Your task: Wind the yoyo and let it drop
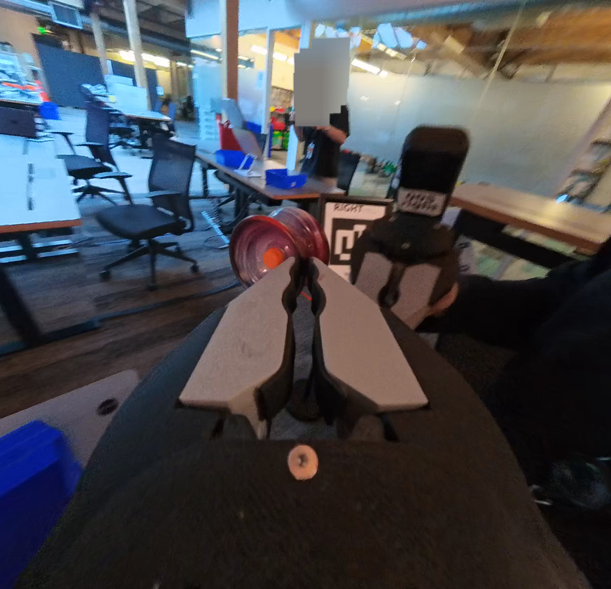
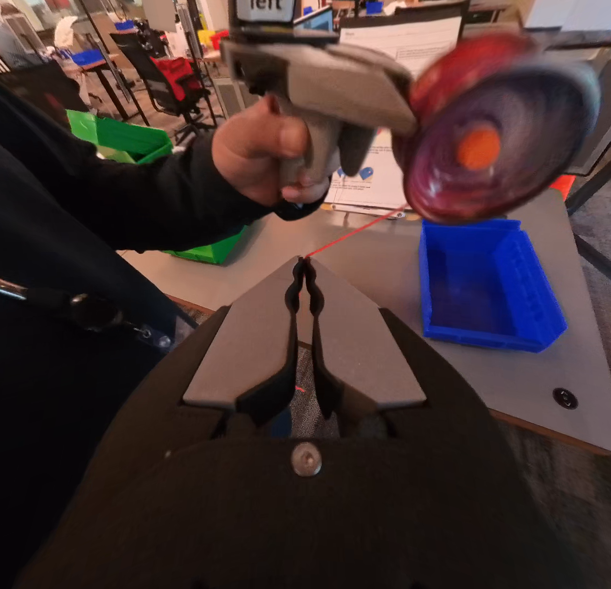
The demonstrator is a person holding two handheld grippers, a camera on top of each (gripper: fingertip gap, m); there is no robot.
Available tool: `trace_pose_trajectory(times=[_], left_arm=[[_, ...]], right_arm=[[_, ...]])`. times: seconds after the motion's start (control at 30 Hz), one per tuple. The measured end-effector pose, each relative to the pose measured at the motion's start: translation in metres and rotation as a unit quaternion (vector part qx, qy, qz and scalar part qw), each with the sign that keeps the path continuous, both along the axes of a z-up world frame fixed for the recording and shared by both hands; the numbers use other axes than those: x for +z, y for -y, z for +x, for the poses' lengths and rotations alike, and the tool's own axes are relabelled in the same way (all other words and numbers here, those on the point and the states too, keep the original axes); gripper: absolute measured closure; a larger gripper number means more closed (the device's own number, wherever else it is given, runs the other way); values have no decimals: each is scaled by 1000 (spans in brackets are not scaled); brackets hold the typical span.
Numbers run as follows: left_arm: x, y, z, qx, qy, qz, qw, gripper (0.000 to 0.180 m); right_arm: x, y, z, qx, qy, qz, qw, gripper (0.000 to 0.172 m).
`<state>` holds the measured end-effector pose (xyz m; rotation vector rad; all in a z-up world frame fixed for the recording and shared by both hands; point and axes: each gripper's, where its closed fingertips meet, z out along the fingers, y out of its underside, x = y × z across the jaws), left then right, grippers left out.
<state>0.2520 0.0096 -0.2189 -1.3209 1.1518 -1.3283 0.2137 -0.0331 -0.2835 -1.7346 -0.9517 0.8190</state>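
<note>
The left gripper (image 1: 303,265) pinches the rim of the dark red yoyo (image 1: 279,244), holding it in the air above the grey table (image 2: 380,242), near a blue bin (image 2: 479,285). The right gripper (image 2: 305,259) has its jaws pressed together on the red string (image 2: 357,231), which runs taut up to the yoyo. A hand (image 2: 264,153) grips the left gripper's handle

Grey fingers (image 2: 350,341) with black wavy pads, black body, silver screw (image 2: 306,459), black sleeve (image 2: 132,193).
</note>
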Motion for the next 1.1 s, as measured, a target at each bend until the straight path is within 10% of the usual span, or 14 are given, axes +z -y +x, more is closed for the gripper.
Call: trace_pose_trajectory(times=[0.3, 0.53, 1.1], left_arm=[[-37, 6, 18, 50, -97, 119, 987, 180], [-67, 44, 26, -48, -147, 118, 981, 180], [7, 79, 5, -215, 29, -65, 974, 180]], right_arm=[[27, 10, 18, -19, 61, 32, 997, 172], [42, -11, 74, -92, 165, 90, 978, 172], [21, -10, 68, -49, 59, 96, 992, 172]])
